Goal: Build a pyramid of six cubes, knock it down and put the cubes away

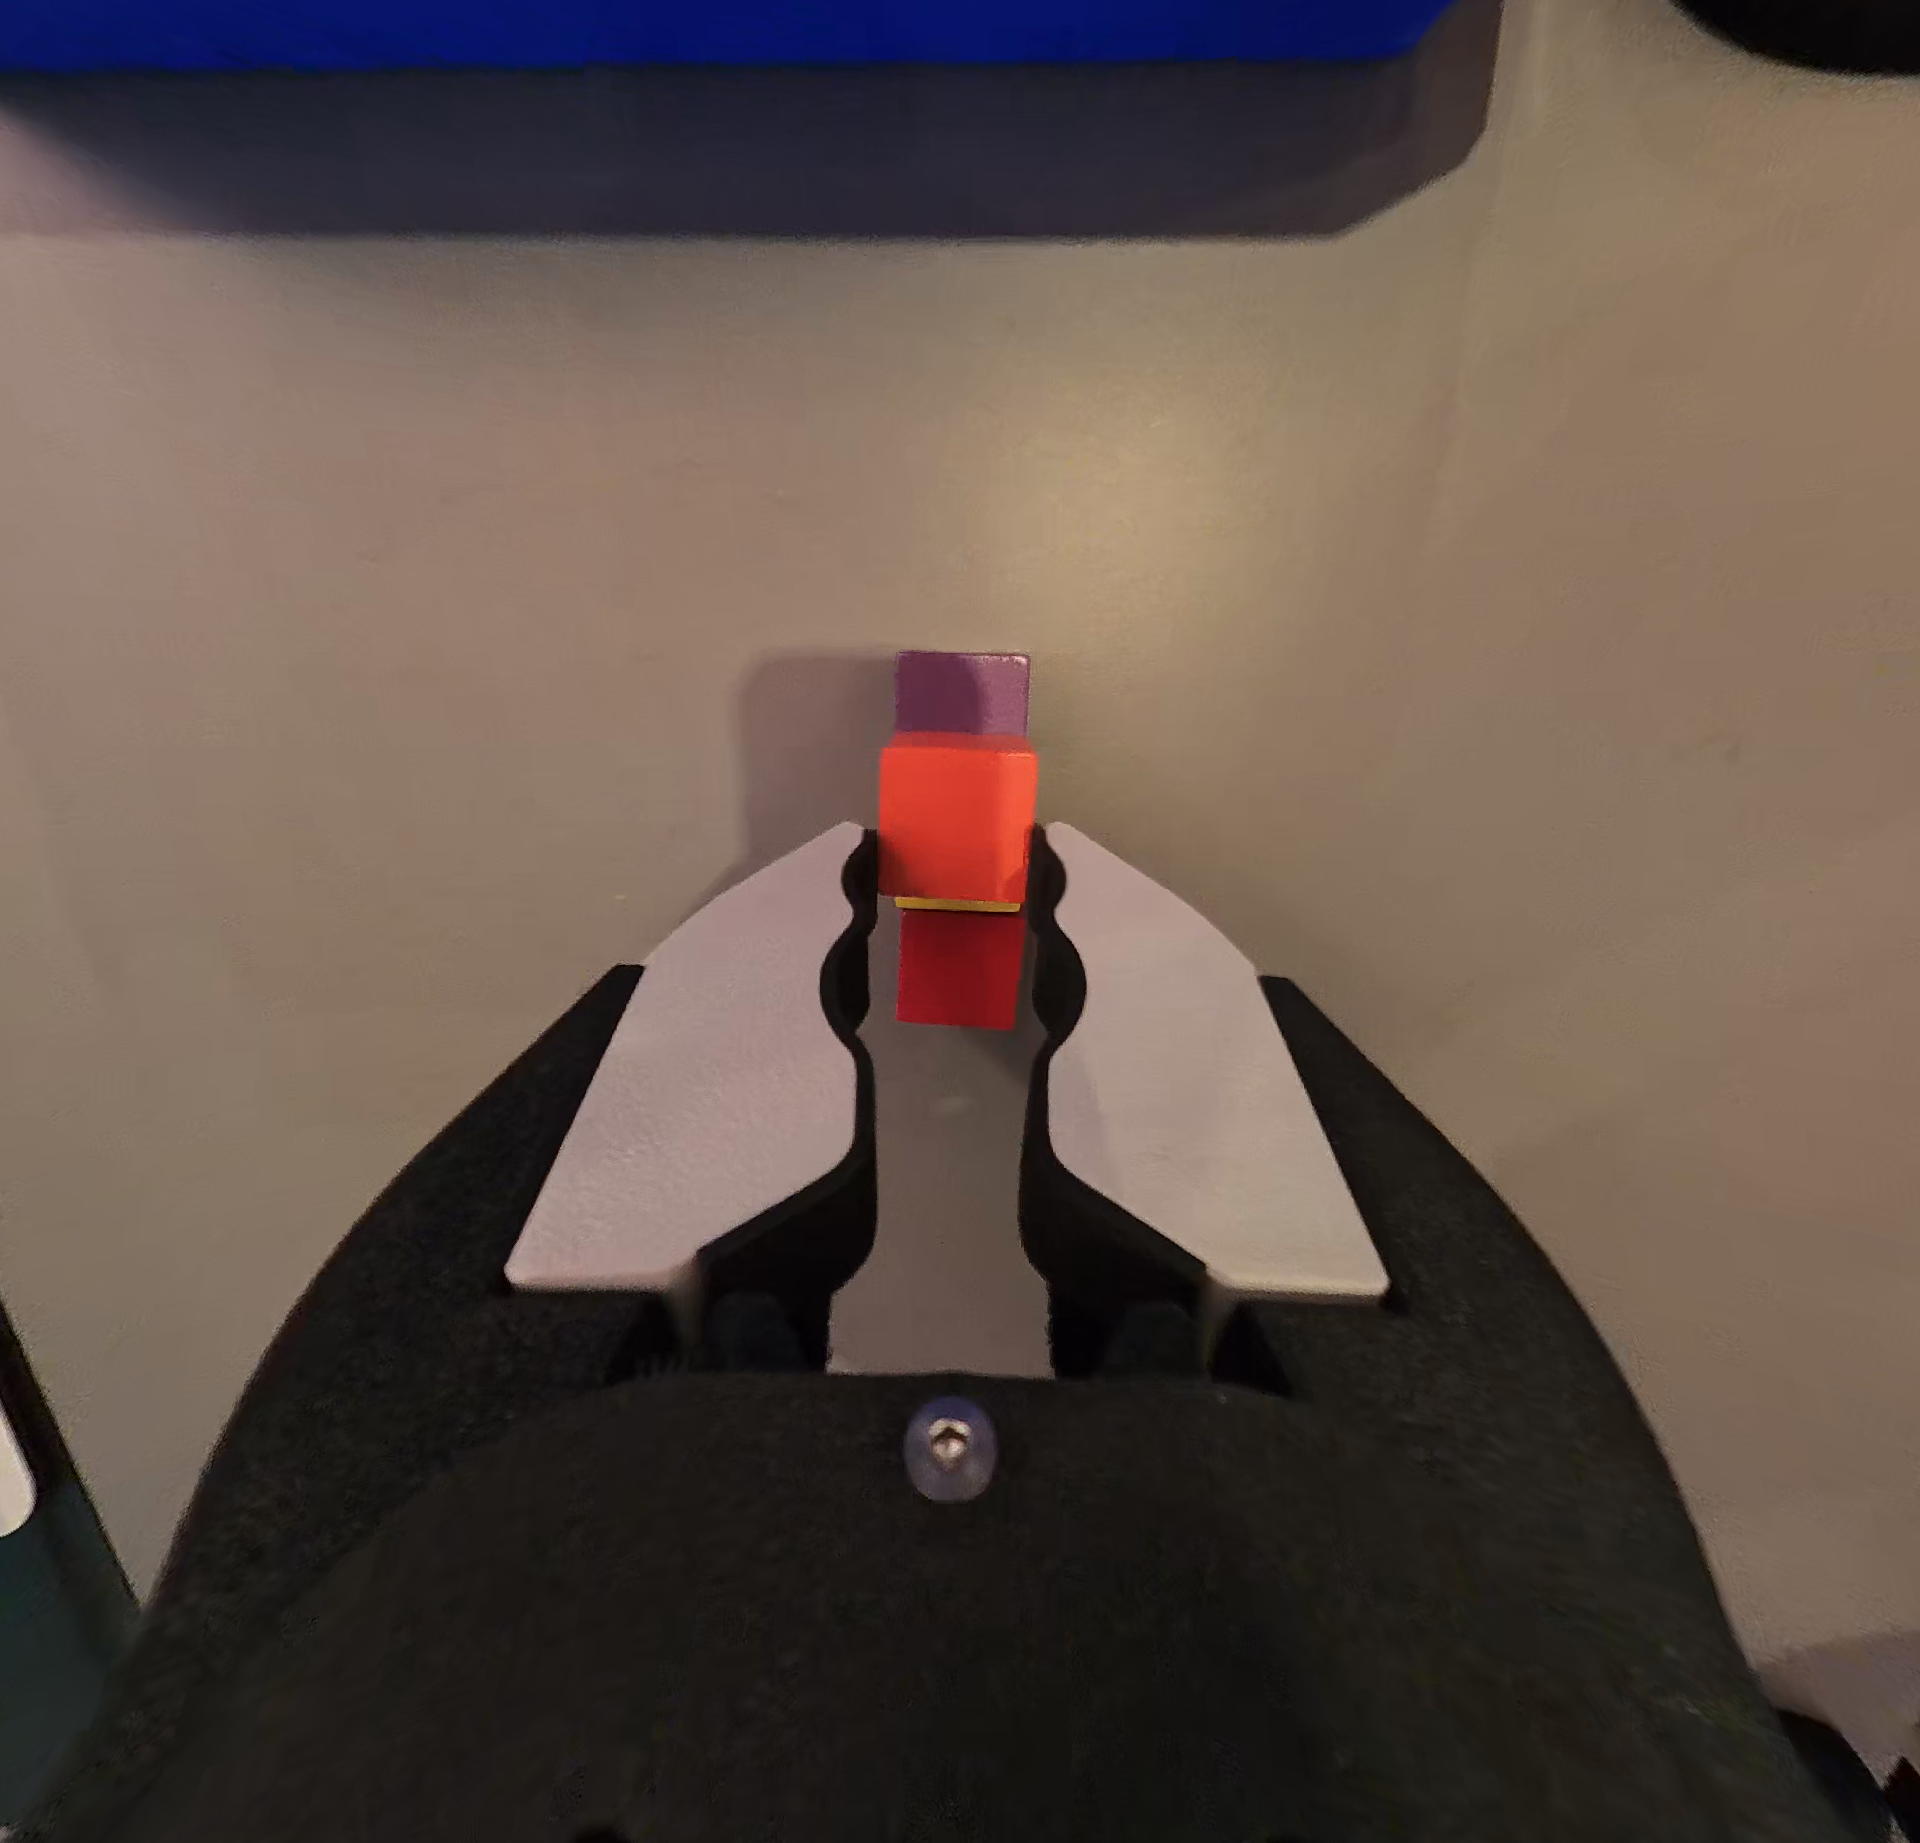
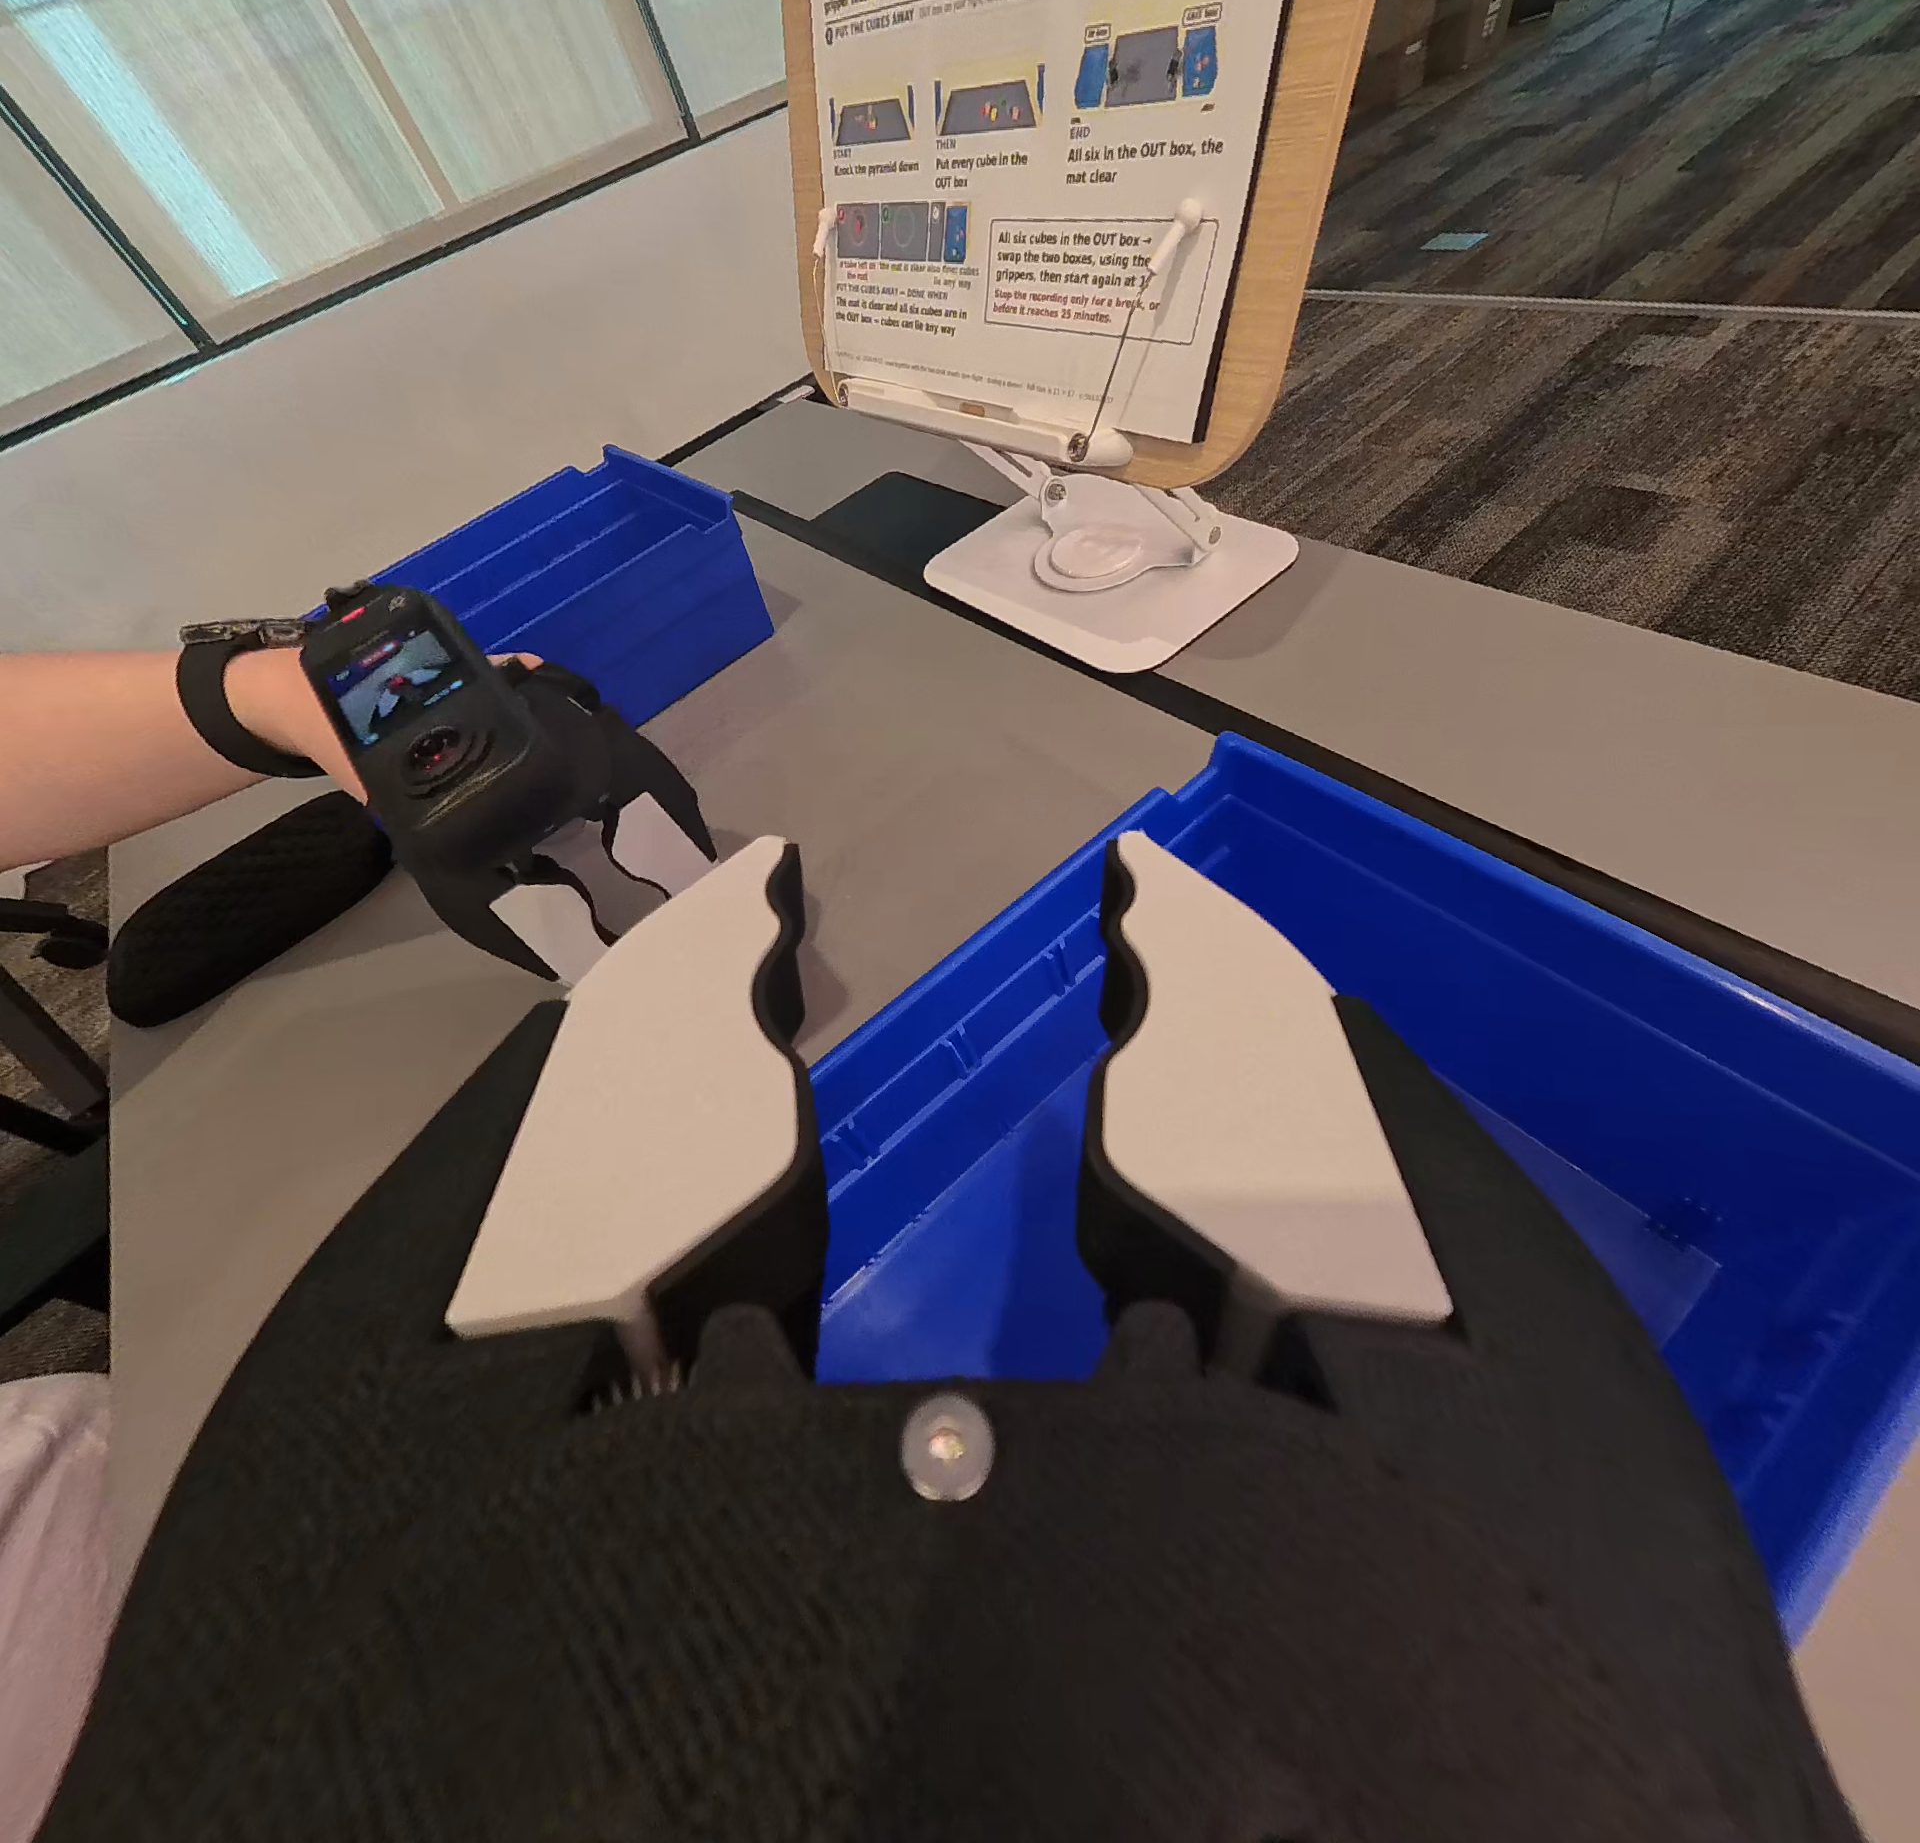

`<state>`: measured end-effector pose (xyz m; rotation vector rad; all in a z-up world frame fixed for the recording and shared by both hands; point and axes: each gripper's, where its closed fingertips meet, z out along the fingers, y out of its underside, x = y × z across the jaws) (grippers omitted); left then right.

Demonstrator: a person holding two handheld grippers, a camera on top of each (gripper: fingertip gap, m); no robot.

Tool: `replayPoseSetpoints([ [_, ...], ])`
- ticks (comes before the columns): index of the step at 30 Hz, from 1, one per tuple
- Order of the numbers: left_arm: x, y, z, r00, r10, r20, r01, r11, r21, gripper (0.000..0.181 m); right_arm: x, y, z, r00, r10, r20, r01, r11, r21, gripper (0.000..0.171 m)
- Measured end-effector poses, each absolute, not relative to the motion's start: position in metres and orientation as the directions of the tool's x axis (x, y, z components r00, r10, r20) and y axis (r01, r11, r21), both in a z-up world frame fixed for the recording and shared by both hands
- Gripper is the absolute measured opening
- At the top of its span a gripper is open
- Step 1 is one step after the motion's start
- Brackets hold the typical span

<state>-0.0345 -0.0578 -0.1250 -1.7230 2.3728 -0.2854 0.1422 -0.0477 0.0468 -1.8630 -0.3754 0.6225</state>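
Cubes, four showing: one orange cube (image 1: pixel 956 819) between the left tongs' tips, one yellow cube (image 1: pixel 957 903) as a sliver under it, one red cube (image 1: pixel 956 967) nearer, one purple cube (image 1: pixel 962 692) beyond.
Blue bins, two: near bin (image 2: pixel 1455 1014) under the right tongs, far bin (image 2: pixel 623 567) beyond the left tongs.
Grippers, two: left gripper (image 1: pixel 954 837), right gripper (image 2: pixel 951 858).
Instruction boards, one: board on stand (image 2: pixel 1039 183), ahead of the right tongs.

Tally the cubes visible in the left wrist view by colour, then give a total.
Orange cube, held in the left gripper: 1
Red cube: 1
Purple cube: 1
Yellow cube, only a thin edge showing: 1
Total: 4
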Motion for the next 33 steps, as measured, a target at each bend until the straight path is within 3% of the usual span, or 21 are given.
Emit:
replayPoseSetpoints([
  [17,-0.033,-0.061,-0.125,-0.288,-0.957,-0.032,-0.917,0.286,-0.278,0.036,0.141,-0.047,0.043,0.812,0.533,-0.239,-0.025,-0.377,-0.926,0.056],
  [22,-0.037,-0.056,-0.094,-0.261,-0.962,-0.076,-0.896,0.27,-0.352,0.039,0.143,-0.048,0.042,0.812,0.531,-0.244,-0.031,-0.378,-0.925,0.056],
  [27,-0.066,-0.01,-0.025,-0.087,-0.972,-0.218,-0.849,0.187,-0.494,0.04,0.146,-0.049,0.044,0.811,0.529,-0.251,-0.045,-0.37,-0.928,0.056],
  [30,-0.108,0.043,0.026,0.159,-0.943,-0.292,-0.791,0.055,-0.609,0.04,0.147,-0.05,0.047,0.81,0.53,-0.249,-0.053,-0.357,-0.933,0.056],
  [33,-0.172,0.088,0.047,0.363,-0.893,-0.267,-0.748,-0.108,-0.655,0.039,0.148,-0.051,0.049,0.808,0.534,-0.249,-0.059,-0.346,-0.936,0.056],
])
